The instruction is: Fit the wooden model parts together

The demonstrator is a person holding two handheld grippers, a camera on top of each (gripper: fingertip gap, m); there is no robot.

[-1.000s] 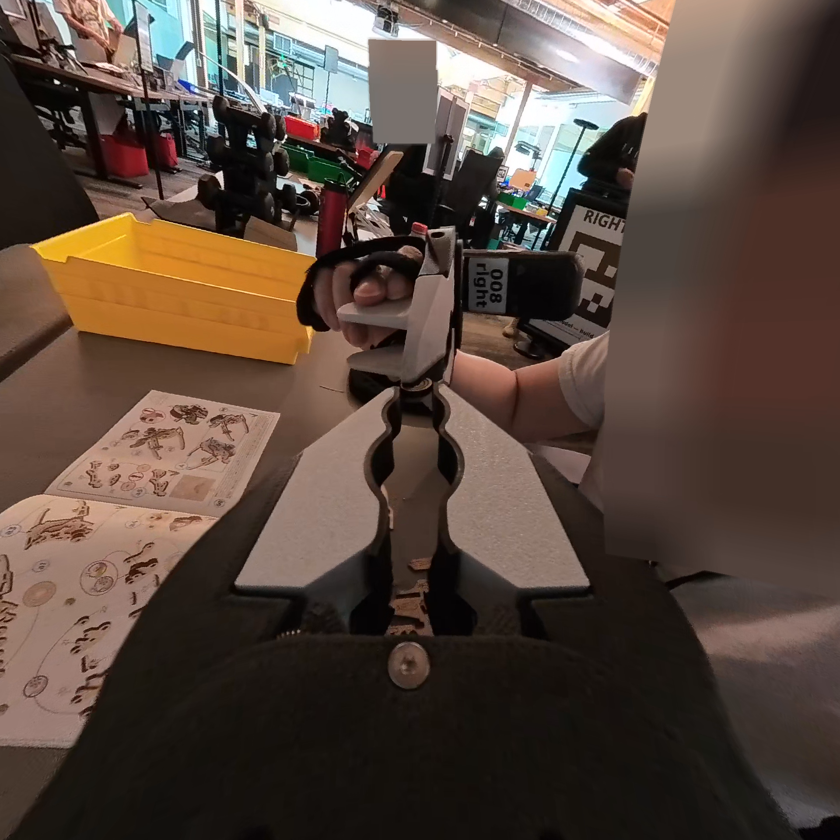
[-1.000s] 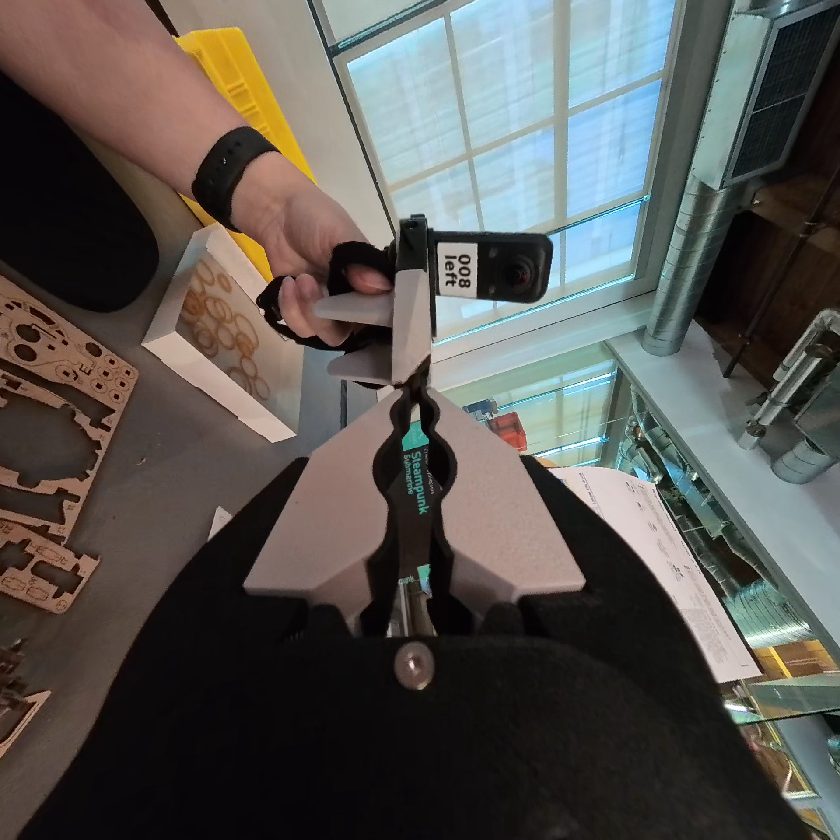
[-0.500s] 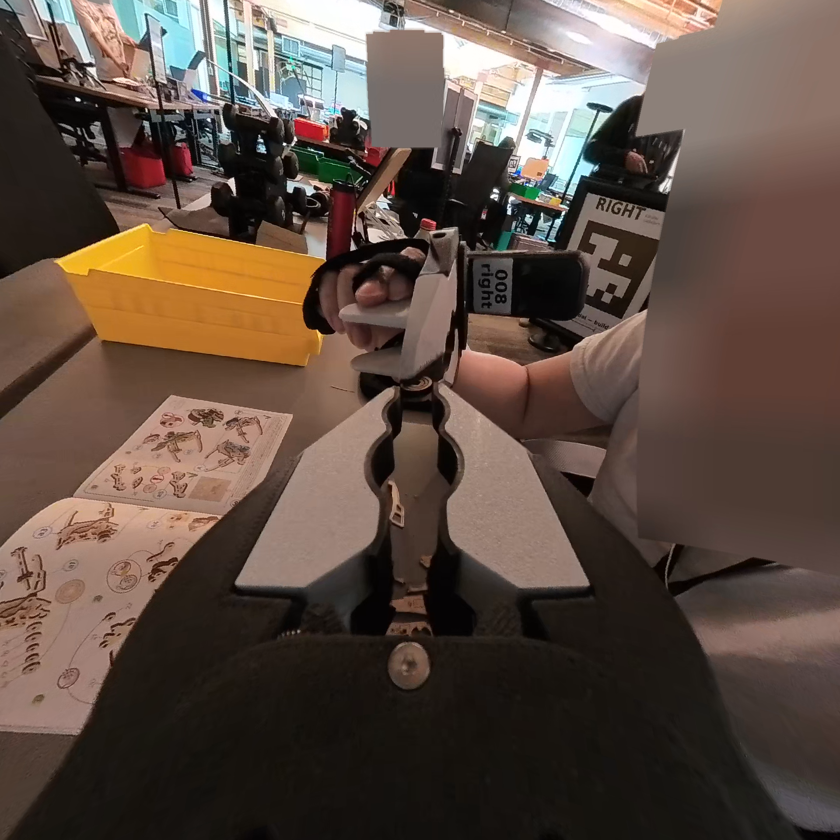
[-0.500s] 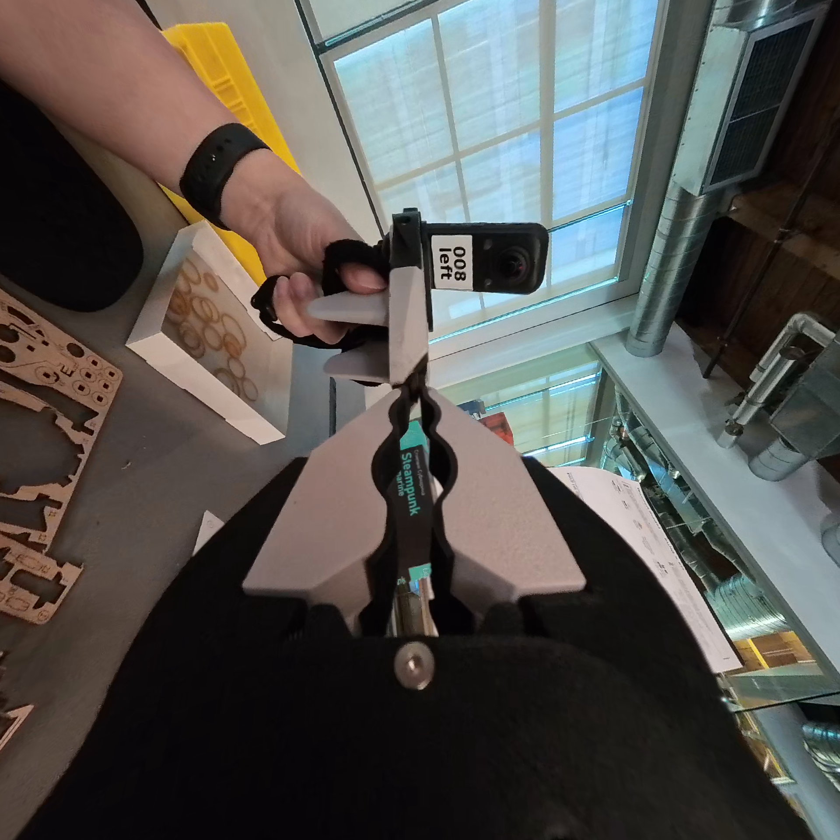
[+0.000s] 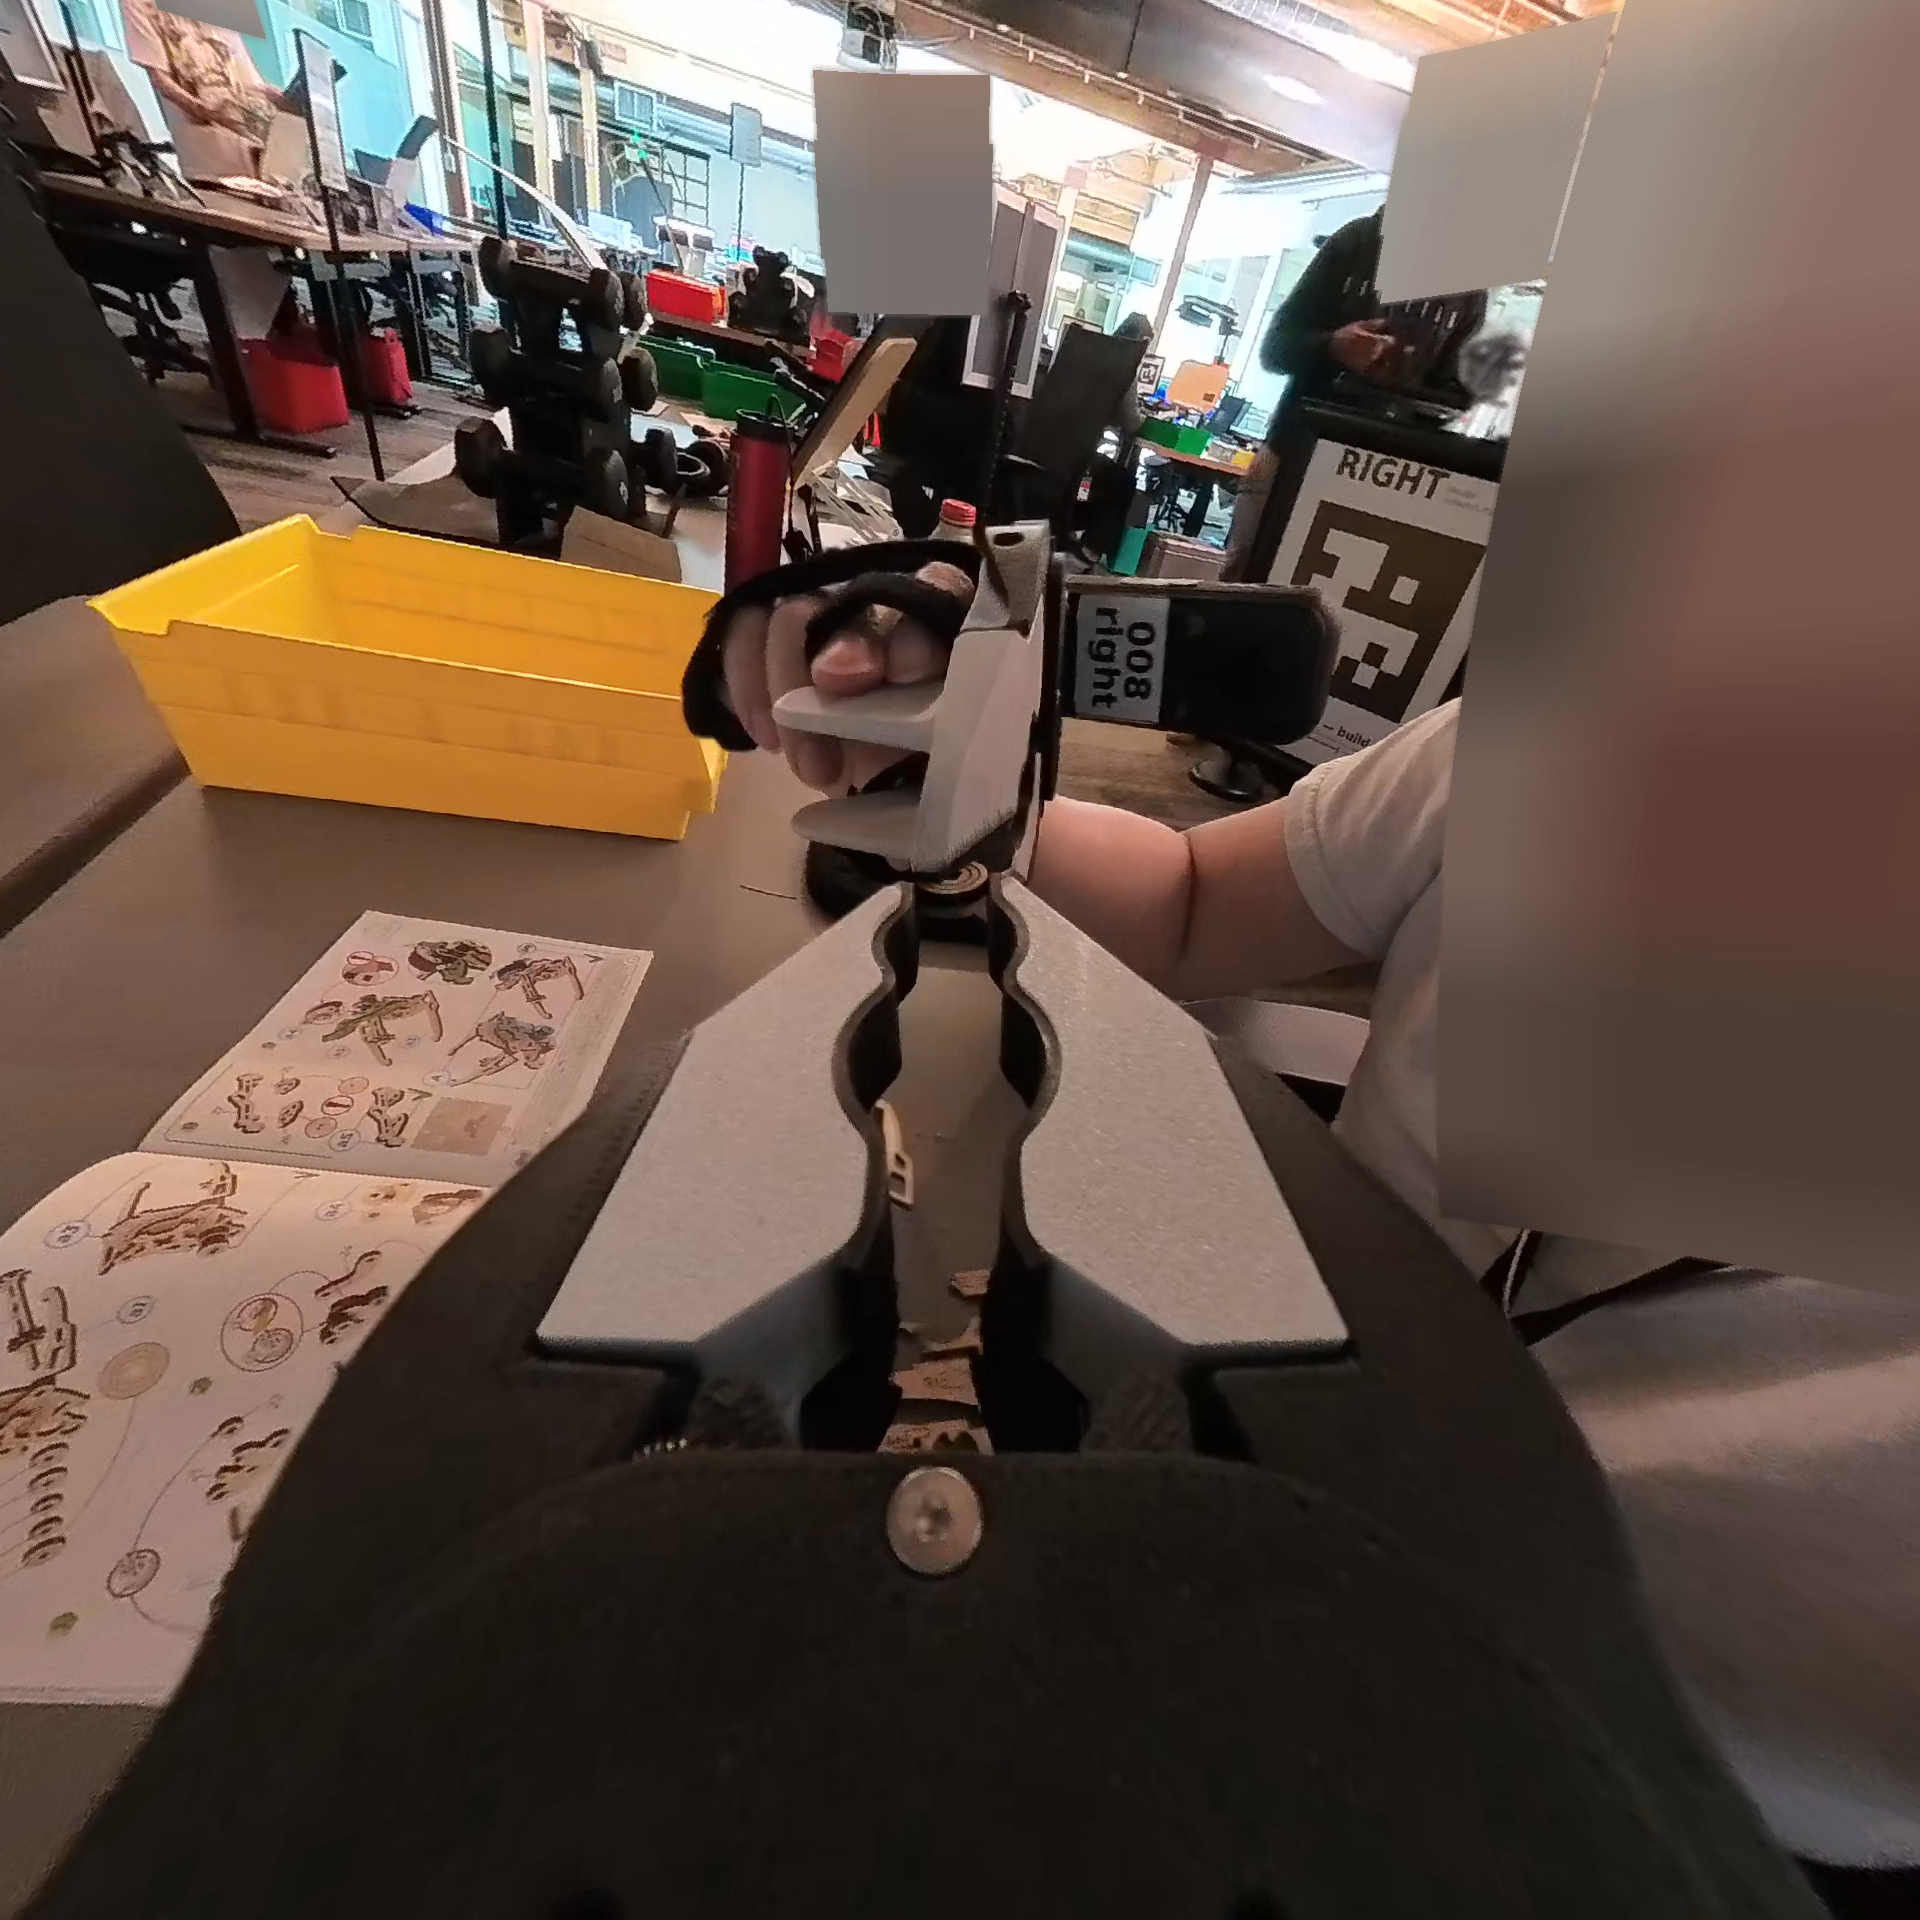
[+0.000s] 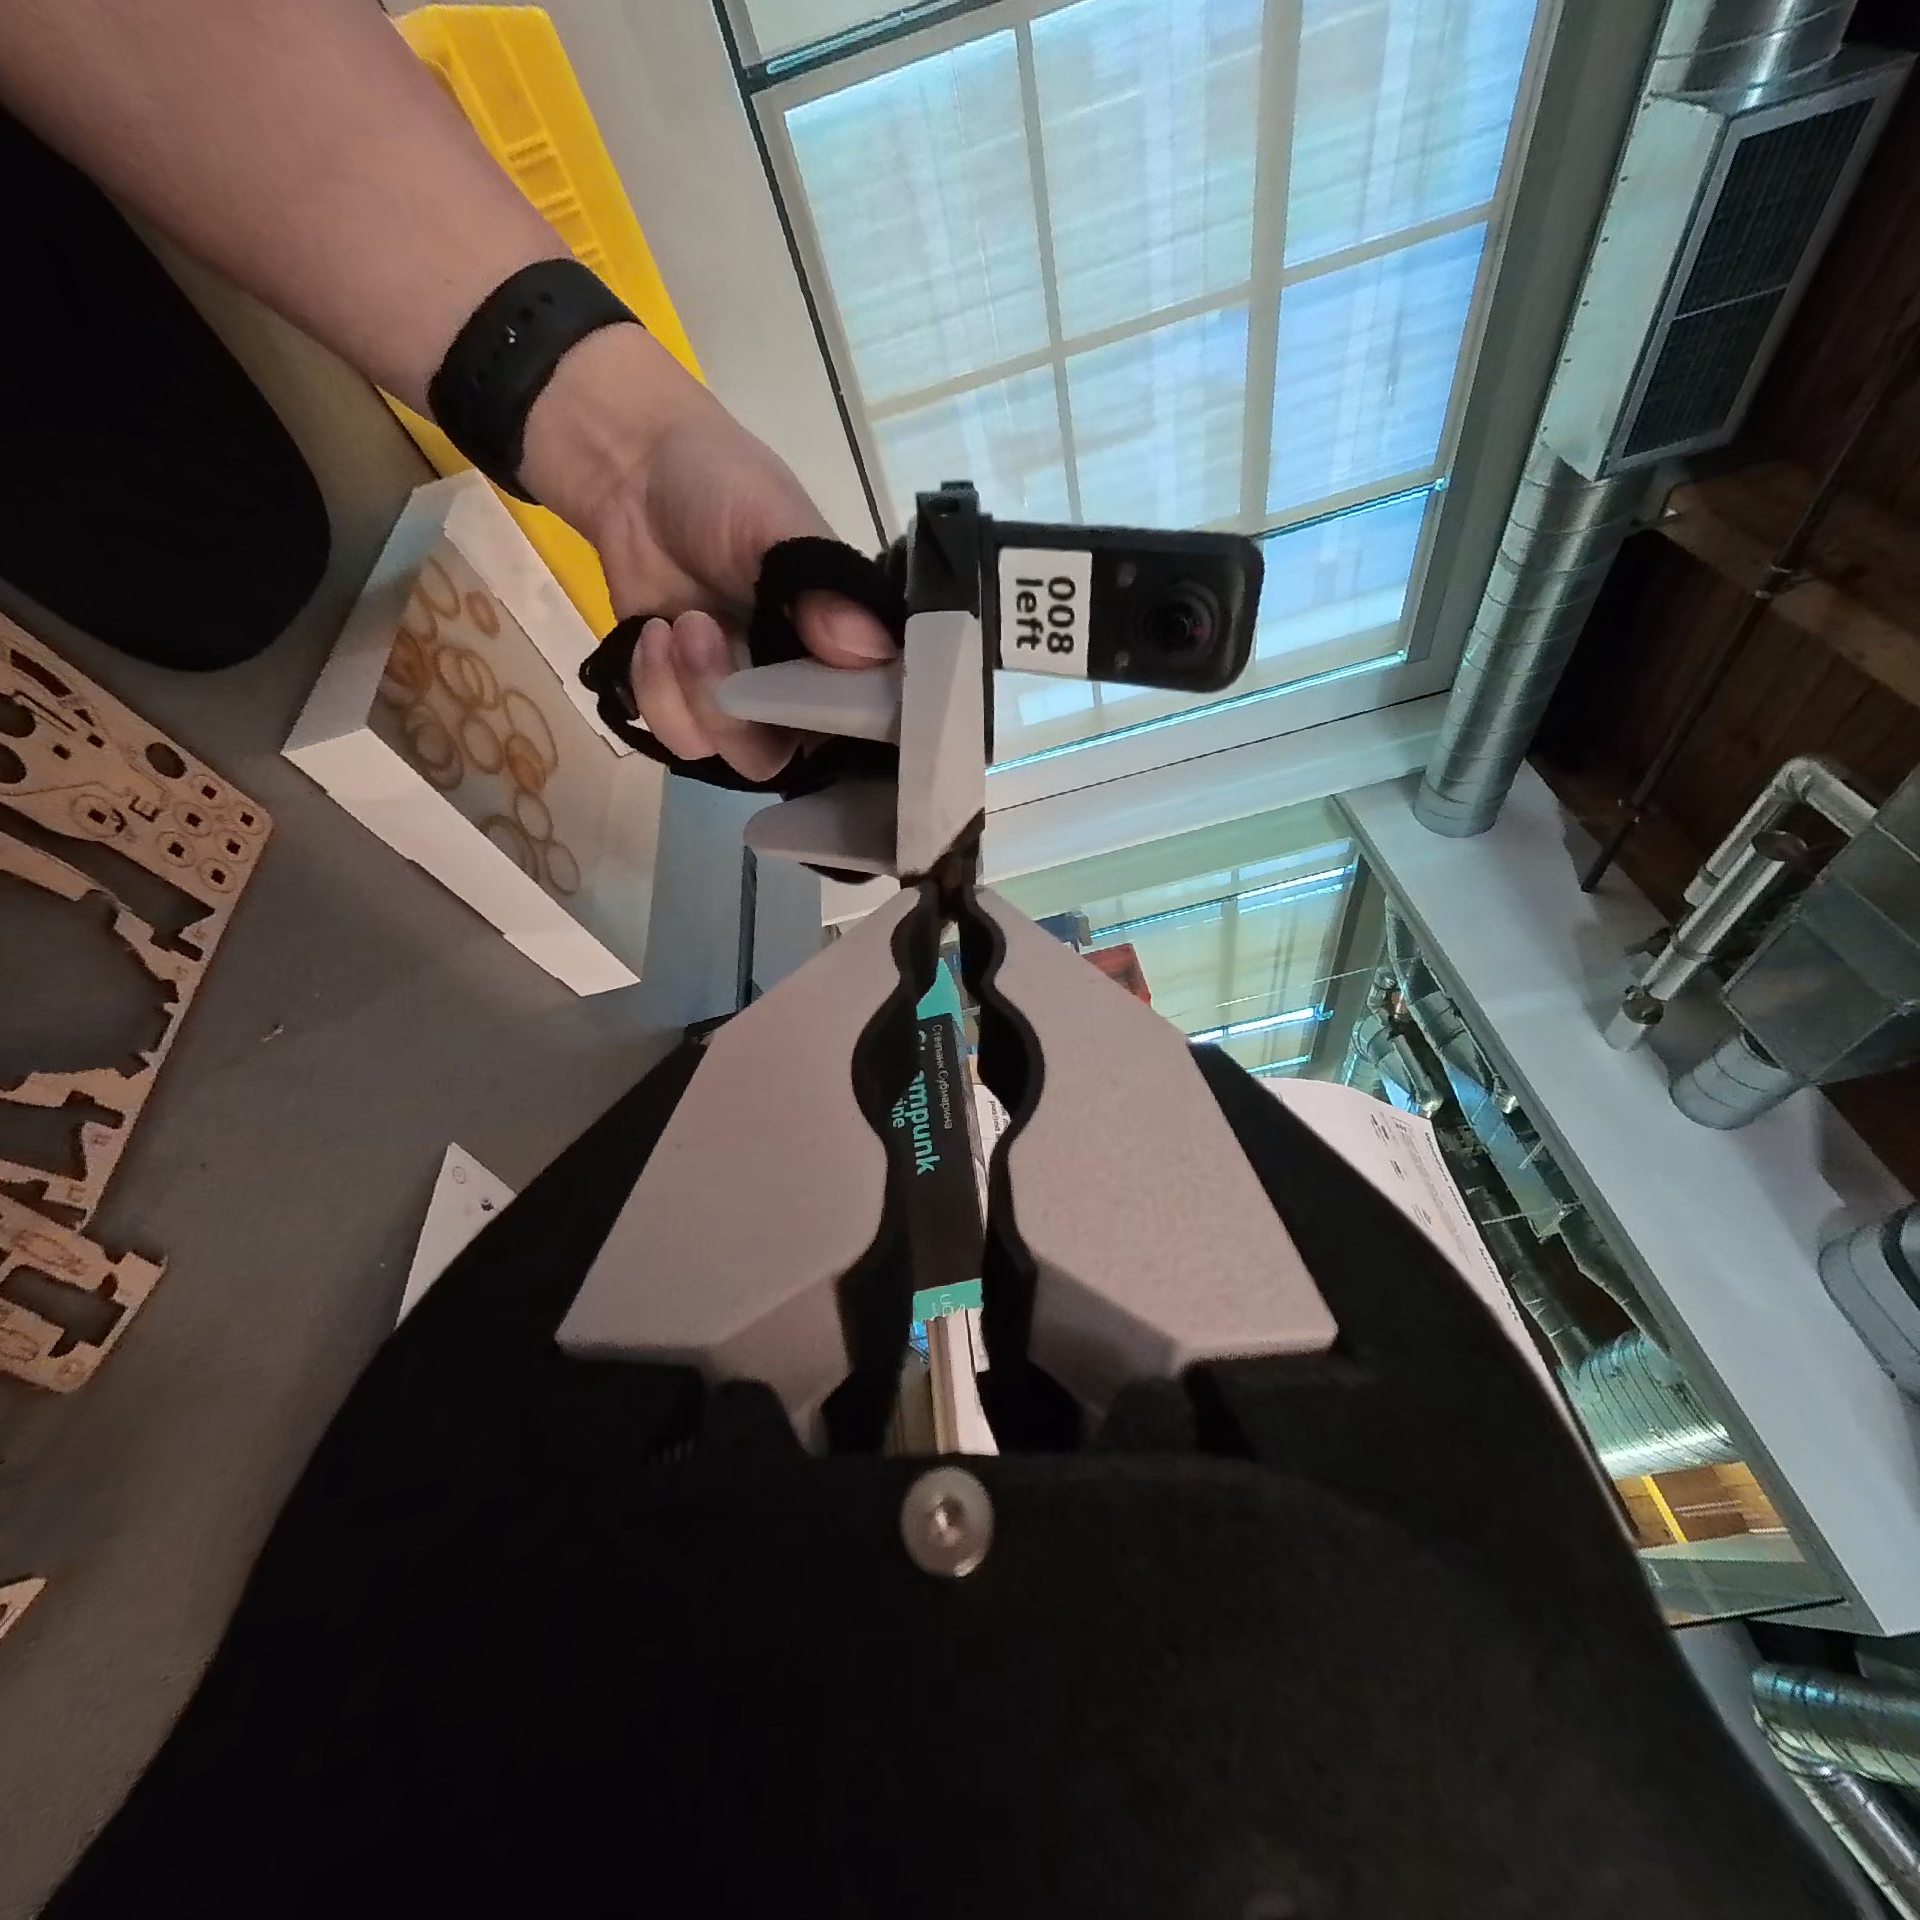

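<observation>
In the left wrist view my left gripper [image 5: 951,896] is held up above the table, its tips closed on a small dark round part [image 5: 951,881]. My right gripper [image 5: 966,727] faces it, tip to tip, and touches the same part. In the right wrist view my right gripper [image 6: 940,896] has its tips almost together on a thin dark piece [image 6: 951,862], with the left gripper [image 6: 935,748] meeting it from above. Small loose wooden pieces [image 5: 896,1153] lie on the table below. How the parts join is hidden by the fingertips.
A yellow bin [image 5: 416,675] stands at the back left of the grey table [image 5: 208,914]. Instruction sheets [image 5: 405,1049] lie to the left. Cut-out wooden sheets [image 6: 104,883], a white box of rings [image 6: 468,727] and a dark box with a teal label [image 6: 940,1153] lie below the right gripper.
Both grippers stay tip to tip on the small part. The pair has drifted slightly and the views have tilted a little; no grip has opened.
</observation>
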